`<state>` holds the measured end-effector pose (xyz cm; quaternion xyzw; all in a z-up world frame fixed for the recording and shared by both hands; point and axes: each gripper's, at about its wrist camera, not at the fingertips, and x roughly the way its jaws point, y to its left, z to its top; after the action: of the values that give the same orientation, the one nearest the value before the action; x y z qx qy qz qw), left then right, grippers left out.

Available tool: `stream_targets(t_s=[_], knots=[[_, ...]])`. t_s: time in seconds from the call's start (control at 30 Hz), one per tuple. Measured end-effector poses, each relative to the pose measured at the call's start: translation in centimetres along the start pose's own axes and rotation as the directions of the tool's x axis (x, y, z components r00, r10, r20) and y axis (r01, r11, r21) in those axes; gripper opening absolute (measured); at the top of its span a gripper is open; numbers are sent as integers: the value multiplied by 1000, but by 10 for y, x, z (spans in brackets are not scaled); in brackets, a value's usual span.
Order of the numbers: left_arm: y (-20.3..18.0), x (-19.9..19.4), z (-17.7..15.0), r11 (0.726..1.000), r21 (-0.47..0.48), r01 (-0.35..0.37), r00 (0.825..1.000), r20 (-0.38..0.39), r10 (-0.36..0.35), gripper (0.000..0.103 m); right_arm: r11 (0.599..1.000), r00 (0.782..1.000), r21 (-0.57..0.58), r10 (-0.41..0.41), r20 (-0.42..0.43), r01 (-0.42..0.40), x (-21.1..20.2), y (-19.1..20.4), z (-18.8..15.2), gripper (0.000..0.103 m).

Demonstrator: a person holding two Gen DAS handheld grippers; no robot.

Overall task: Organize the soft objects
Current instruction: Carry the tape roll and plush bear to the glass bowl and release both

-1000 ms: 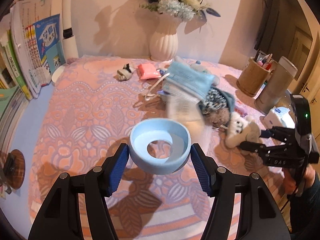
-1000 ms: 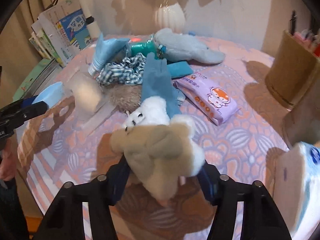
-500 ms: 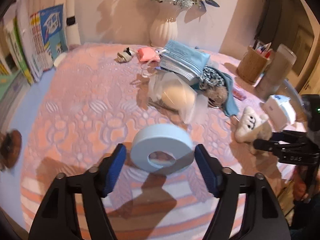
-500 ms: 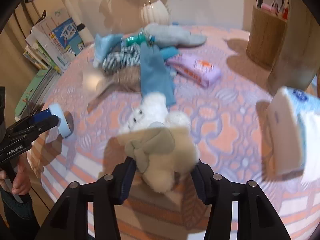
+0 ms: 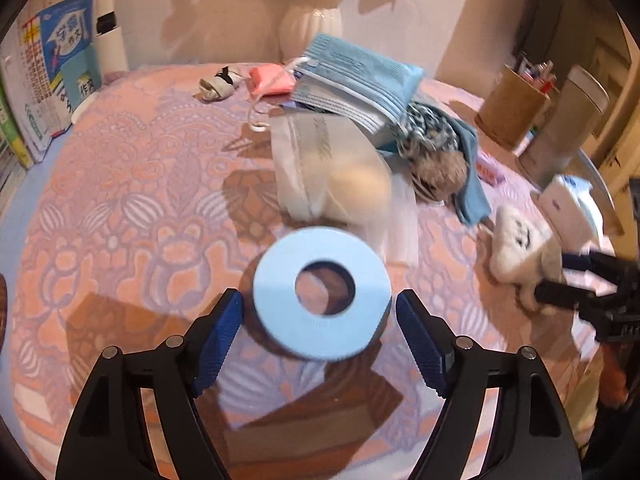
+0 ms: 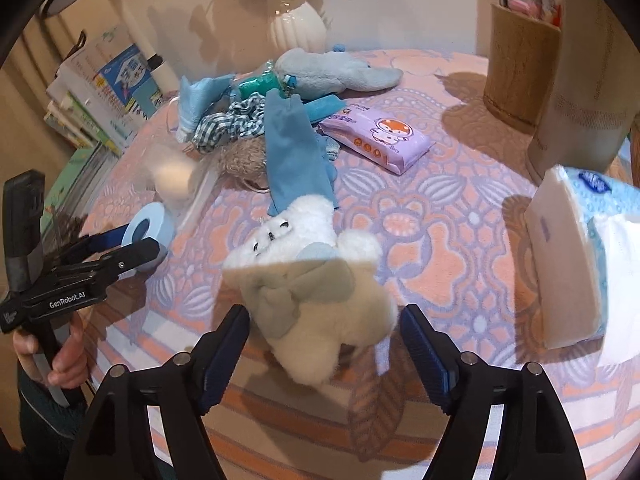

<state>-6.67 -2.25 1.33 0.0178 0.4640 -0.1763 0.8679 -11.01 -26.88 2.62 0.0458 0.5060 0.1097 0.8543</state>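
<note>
A light blue foam ring (image 5: pixel 322 294) lies flat on the patterned tablecloth (image 5: pixel 132 184) between the open jaws of my left gripper (image 5: pixel 320 334), with a gap on each side; it also shows in the right wrist view (image 6: pixel 148 227). A white and cream plush toy (image 6: pixel 316 280) lies on the cloth near the front edge, between the open jaws of my right gripper (image 6: pixel 324 354), not squeezed; the left wrist view shows it too (image 5: pixel 520 248). A heap of soft things sits mid-table: blue masks (image 5: pixel 360 80), a blue cloth (image 6: pixel 296 148), a checked scrunchie (image 6: pixel 228 124).
A clear pouch with a beige puff (image 5: pixel 340 176), a purple wipes pack (image 6: pixel 376 140), a tissue pack (image 6: pixel 580 256), a wooden pen holder (image 6: pixel 520 60), a grey cylinder (image 6: pixel 588 92), a white vase (image 5: pixel 312 28) and books (image 5: pixel 52 80) at left surround the work area.
My left gripper lowered and tipped the blue ring flat onto the cloth and opened off it. My right gripper opened off the plush toy, which now rests on the cloth.
</note>
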Motion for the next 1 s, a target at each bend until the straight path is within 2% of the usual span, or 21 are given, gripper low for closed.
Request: stream_targets(t_s=[0.03, 0.2, 0.23, 0.27, 0.3, 0.33, 0.37, 0.4, 0.47, 0.53, 0.63, 0.73, 0.8, 0.87, 1.0], knots=[[1, -3, -3, 1000, 6, -4, 1000, 3, 4, 78, 1000, 1000, -17, -7, 4, 7, -1, -1, 1, 79], [2, -2, -4, 1000, -12, -11, 1000, 3, 11, 76, 998, 998, 1, 64, 6, -64, 2, -6, 9, 81], [1, -1, -2, 1000, -12, -15, 1000, 6, 15, 72, 998, 998, -1, 61, 2, -61, 4, -4, 10, 81], [-1, 0, -2, 1000, -7, -11, 1000, 6, 11, 64, 999, 999, -11, 51, 0, -51, 7, -1, 10, 81], [-3, 0, -1, 1000, -2, -6, 1000, 7, 6, 63, 999, 999, -18, 39, -1, -39, 10, 2, 9, 81], [-4, -1, -2, 1000, 4, -8, 1000, 8, 8, 61, 999, 1000, -24, 27, -9, -27, 14, 6, 8, 77], [-6, -2, -2, 1000, 13, -12, 1000, 9, 12, 60, 999, 1000, -33, 13, -9, -14, 15, 9, 7, 62], [-8, -4, -3, 1000, 13, -14, 1000, 13, 14, 60, 998, 1000, -54, -10, 4, 10, 13, 13, 6, 55], [-9, -13, -7, 1000, 8, -10, 1000, 25, 9, 60, 998, 1000, -59, 11, 23, -10, 5, 19, 6, 53], [-13, -26, -12, 1000, 3, 1, 999, 47, -1, 60, 998, 997, -57, 32, 64, -28, -12, 23, 6, 53], [-26, -46, -12, 1000, 23, 21, 995, 96, -23, 60, 998, 993, -60, 20, 118, -13, -34, 27, 7, 53], [-47, -63, 0, 998, 63, 25, 990, 139, -33, 60, 999, 986, -40, 11, 166, -4, -57, 22, 7, 53], [-65, -74, 9, 994, 101, 47, 983, 172, -64, 60, 1000, 979, -16, 1, 202, 2, -75, 15, 7, 53], [-87, -86, 21, 987, 147, 73, 973, 205, -102, 60, 1000, 969, 15, -21, 245, 18, -99, 3, 4, 53], [-142, -97, 44, 960, 249, 128, 953, 237, -188, 60, 990, 940, 109, -117, 322, 85, -146, -36, -5, 53]])
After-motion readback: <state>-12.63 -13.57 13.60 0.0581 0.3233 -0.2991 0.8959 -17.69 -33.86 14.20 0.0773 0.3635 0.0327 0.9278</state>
